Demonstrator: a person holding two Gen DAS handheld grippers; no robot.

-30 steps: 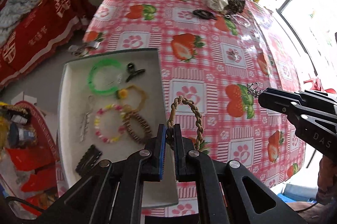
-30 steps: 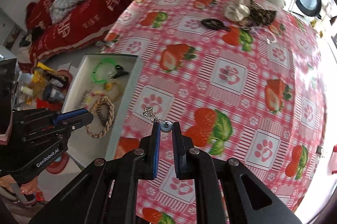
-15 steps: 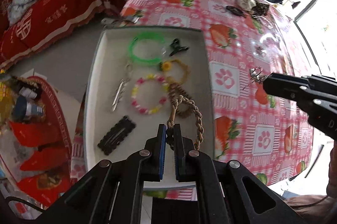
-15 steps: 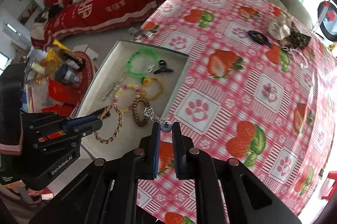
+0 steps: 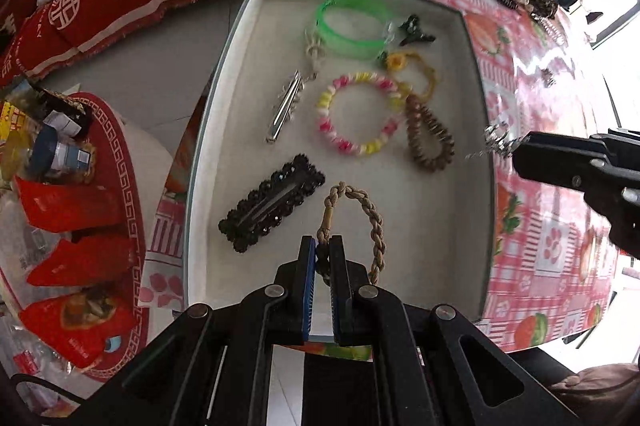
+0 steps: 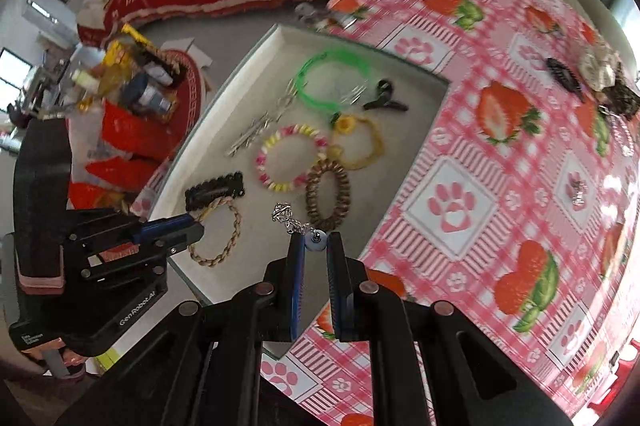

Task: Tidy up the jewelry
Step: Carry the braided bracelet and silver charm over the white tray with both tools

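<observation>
My left gripper is shut on a tan braided rope bracelet, which hangs over the near part of a white tray. My right gripper is shut on a silver charm earring with a blue bead, held over the tray's right side. In the left wrist view the right gripper comes in from the right with the silver earring at its tip. The tray holds a green bangle, a pink-yellow bead bracelet, a brown bead bracelet, a yellow cord bracelet, a black hair clip, a silver clip and a small black claw clip.
The tray sits at the left edge of a table with a pink strawberry cloth. More jewelry lies far across it: a black clip, a pale scrunchie, a small silver piece. Left of the table, a red stool with bottles.
Both grippers have moved from over the tablecloth to over the tray and come lower, each still holding its piece. The tray now fills the middle of both views.
</observation>
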